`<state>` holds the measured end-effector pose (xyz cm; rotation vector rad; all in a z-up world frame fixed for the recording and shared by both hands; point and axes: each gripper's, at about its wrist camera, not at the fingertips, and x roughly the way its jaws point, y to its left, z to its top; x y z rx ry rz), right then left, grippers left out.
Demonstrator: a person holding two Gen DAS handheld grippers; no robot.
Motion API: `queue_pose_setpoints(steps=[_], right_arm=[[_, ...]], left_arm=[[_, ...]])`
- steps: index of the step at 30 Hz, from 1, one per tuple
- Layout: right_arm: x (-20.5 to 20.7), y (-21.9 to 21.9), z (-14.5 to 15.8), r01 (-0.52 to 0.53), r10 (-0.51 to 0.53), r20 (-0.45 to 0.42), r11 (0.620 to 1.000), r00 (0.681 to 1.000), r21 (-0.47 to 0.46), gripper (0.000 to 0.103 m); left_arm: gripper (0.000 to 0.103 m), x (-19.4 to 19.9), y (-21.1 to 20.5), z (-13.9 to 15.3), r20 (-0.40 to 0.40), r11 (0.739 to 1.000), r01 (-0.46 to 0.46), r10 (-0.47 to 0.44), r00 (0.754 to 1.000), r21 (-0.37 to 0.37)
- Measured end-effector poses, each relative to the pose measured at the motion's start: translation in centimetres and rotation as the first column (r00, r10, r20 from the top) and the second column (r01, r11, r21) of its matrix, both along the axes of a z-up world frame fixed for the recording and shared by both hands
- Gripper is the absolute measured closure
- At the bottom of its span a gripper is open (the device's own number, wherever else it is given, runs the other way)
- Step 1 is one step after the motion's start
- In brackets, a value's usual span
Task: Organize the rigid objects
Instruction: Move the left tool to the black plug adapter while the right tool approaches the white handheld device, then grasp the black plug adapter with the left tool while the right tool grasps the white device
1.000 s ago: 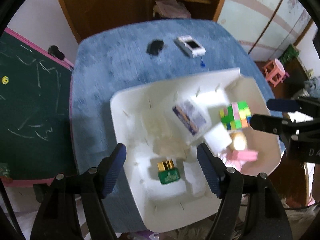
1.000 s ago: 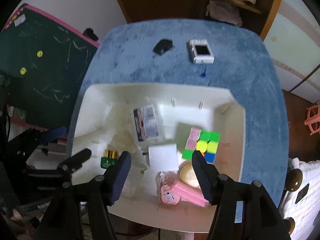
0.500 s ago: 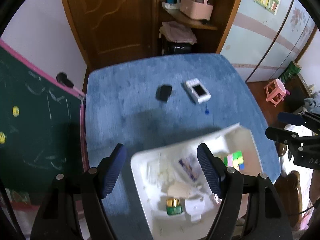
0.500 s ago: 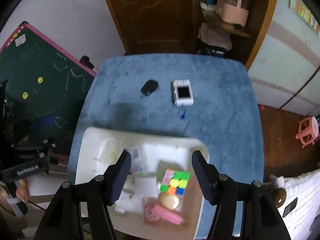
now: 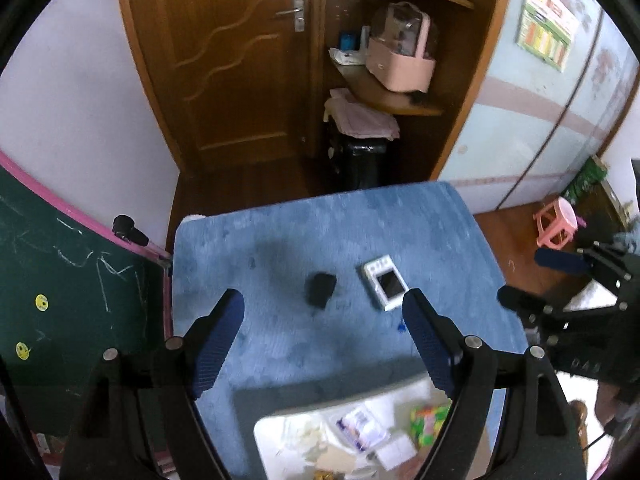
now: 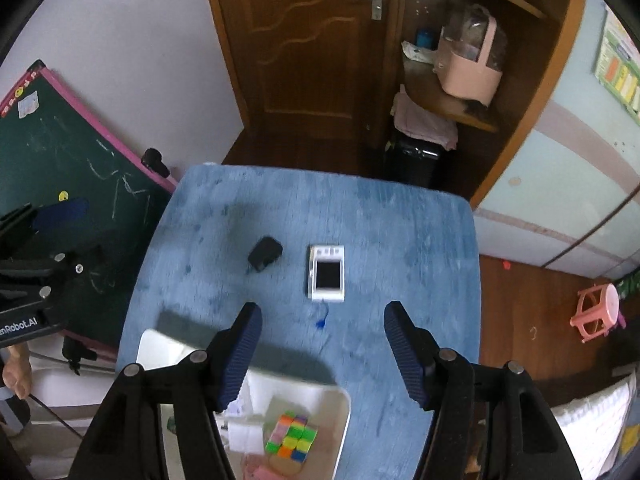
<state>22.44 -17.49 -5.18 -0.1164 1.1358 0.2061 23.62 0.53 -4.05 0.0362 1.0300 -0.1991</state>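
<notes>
Left to right across the blue-covered surface. I am holding my left gripper above its near half, the jaws opening with nothing between them. Beyond their tips a small black object is lying on the blue cover, and just to its right a white device with a dark screen is lying flat (the two are apart, not touching). A tiny blue item is sitting just in front of the device. Below my jaws the white tray is resting at the near edge of the surface, holding a clear packet with a blue label, a white block and a multicoloured cube; the rest of its contents are too blurred to name. I am holding my right gripper over the tray's far rim, the jaws likewise opening and empty. A green chalkboard is leaning at far left, a pink stool is standing on the floor at far right.
</notes>
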Motion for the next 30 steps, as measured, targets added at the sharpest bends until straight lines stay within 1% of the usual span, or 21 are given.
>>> queue_pose_setpoints(steps=[2, 4, 6, 8, 11, 12, 14, 15, 17, 18, 20, 22, 24, 26, 27, 30], right_arm=[[1.4, -0.2, -0.2, -0.008, 0.008, 0.008, 1.000, 1.000, 0.013, 0.030], [3.3, -0.4, -1.1, -0.018, 0.018, -0.011, 0.999, 1.000, 0.035, 0.029], [4.9, -0.5, -2.5, -0.021, 0.024, -0.041, 0.998, 0.999, 0.062, 0.029], [6.5, -0.7, -4.4, -0.014, 0.020, -0.082, 0.997, 0.996, 0.077, 0.029], [8.5, -0.4, -7.8, -0.021, 0.032, -0.130, 0.996, 0.991, 0.082, 0.029], [8.9, -0.3, -8.7, -0.024, 0.036, -0.142, 0.996, 0.989, 0.084, 0.029], [10.1, 0.0, -11.3, -0.023, 0.037, -0.175, 0.997, 0.984, 0.080, 0.029], [10.6, 0.1, -12.5, -0.020, 0.036, -0.192, 0.996, 0.981, 0.082, 0.029], [11.4, 0.4, -15.5, -0.010, 0.027, -0.229, 0.997, 0.973, 0.075, 0.029], [11.7, 0.5, -16.8, -0.005, 0.023, -0.248, 0.997, 0.968, 0.074, 0.029], [12.2, 0.8, -19.5, -0.005, 0.025, -0.286, 0.998, 0.958, 0.070, 0.029], [12.6, 0.9, -21.6, 0.000, 0.014, -0.304, 0.999, 0.953, 0.046, 0.029], [12.8, 0.9, -22.9, 0.004, 0.010, -0.316, 0.999, 0.949, 0.043, 0.029], [12.9, 1.0, -24.1, 0.003, 0.011, -0.328, 0.999, 0.945, 0.042, 0.029], [12.9, 1.1, -24.4, -0.002, 0.016, -0.330, 0.999, 0.944, 0.042, 0.029], [12.9, 1.7, -25.5, -0.027, 0.030, -0.331, 1.000, 0.943, 0.014, 0.029]], left_arm=[[0.015, 1.8, -0.2, -0.7, -0.033, 1.000, -0.029, 0.029, 0.999, -0.013], [0.014, 3.4, -0.6, -1.8, -0.080, 0.998, -0.049, 0.046, 0.996, -0.040], [0.014, 5.0, -0.7, -3.3, -0.130, 0.994, -0.097, 0.089, 0.987, -0.057], [0.014, 6.6, -0.9, -5.0, -0.175, 0.988, -0.138, 0.123, 0.977, -0.073], [0.014, 8.6, -1.1, -8.2, -0.263, 0.973, -0.208, 0.174, 0.949, -0.105], [0.014, 9.3, -1.0, -9.6, -0.297, 0.962, -0.249, 0.207, 0.932, -0.112], [0.014, 10.1, -1.0, -11.8, -0.340, 0.946, -0.301, 0.246, 0.908, -0.118], [0.014, 10.6, -0.9, -13.3, -0.369, 0.934, -0.338, 0.276, 0.888, -0.116], [0.014, 11.1, -0.7, -15.4, -0.399, 0.917, -0.383, 0.312, 0.862, -0.111], [0.014, 11.3, -0.6, -16.8, -0.421, 0.902, -0.419, 0.341, 0.841, -0.105], [0.014, 11.6, -0.3, -18.6, -0.447, 0.879, -0.463, 0.373, 0.813, -0.109], [0.014, 11.7, 0.0, -20.5, -0.482, 0.849, -0.516, 0.408, 0.776, -0.112], [0.014, 11.7, 0.3, -22.2, -0.501, 0.825, -0.554, 0.434, 0.749, -0.113], [0.014, 11.6, 0.4, -23.1, -0.513, 0.806, -0.582, 0.456, 0.728, -0.110], [0.014, 11.5, 0.6, -23.7, -0.520, 0.792, -0.600, 0.467, 0.715, -0.112], [0.014, 11.4, 0.9, -24.6, -0.533, 0.765, -0.635, 0.494, 0.687, -0.110]])
